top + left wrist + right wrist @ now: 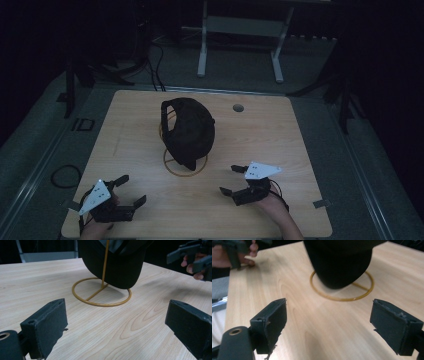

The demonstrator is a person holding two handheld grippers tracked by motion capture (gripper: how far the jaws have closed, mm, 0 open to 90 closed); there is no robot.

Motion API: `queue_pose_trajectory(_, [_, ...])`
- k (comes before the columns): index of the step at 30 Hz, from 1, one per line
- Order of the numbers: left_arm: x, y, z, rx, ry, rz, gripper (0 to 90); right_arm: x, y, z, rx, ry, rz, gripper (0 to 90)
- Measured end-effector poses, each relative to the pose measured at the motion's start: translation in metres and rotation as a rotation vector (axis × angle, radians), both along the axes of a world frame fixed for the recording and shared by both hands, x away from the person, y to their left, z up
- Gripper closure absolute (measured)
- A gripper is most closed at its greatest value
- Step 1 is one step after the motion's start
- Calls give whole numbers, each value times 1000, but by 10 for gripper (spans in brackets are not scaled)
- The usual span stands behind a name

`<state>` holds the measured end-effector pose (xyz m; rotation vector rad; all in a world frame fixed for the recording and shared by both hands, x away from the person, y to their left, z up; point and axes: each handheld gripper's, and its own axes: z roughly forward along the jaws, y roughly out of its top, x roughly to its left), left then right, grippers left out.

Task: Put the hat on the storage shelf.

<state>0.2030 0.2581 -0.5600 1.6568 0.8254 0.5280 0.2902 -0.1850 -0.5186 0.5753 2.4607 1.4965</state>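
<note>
A black cap (190,131) hangs on a gold wire stand (185,167) at the middle of the wooden table (130,135). The stand's ring base (101,303) lies flat on the wood and its post rises under the cap (117,262). My left gripper (129,191) rests near the front left edge, open, with nothing between its jaws. My right gripper (231,179) sits at the front right, open and empty too, facing the cap (339,262) and the ring (342,298). Both grippers are well short of the stand.
A round cable hole (238,107) is in the table's far right part. Beyond the table stands a white desk frame (240,40) on grey carpet, with cables (156,70) on the floor. The room is dim.
</note>
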Motion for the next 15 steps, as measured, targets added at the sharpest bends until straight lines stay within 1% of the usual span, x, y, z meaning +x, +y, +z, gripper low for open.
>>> queue_pose_trajectory(1, [0,0,-1,4,0,0,44,-2,0,-5,-11,6,9,138])
queue_pose_trajectory(2, [0,0,-1,4,0,0,44,-2,0,-5,-11,6,9,138])
queue_pose_trajectory(3, [0,0,-1,-1,3,0,44,-5,-1,-9,-23,13,20,138])
queue_pose_trajectory(4, [0,0,-1,-1,3,0,44,-5,-1,-9,-23,13,20,138])
queue_pose_trajectory(5, [0,-1,-2,4,5,-2,44,-7,-2,-13,-28,14,25,138])
queue_pose_trajectory(10, [1,-2,-2,5,5,-4,44,-11,-7,-18,-26,21,27,138])
queue_pose_trajectory(11, [1,-2,-3,11,5,-6,44,-12,-8,-21,-41,17,34,138])
queue_pose_trajectory(15, [1,-3,-3,9,6,-7,44,-15,-14,-26,-48,15,39,138])
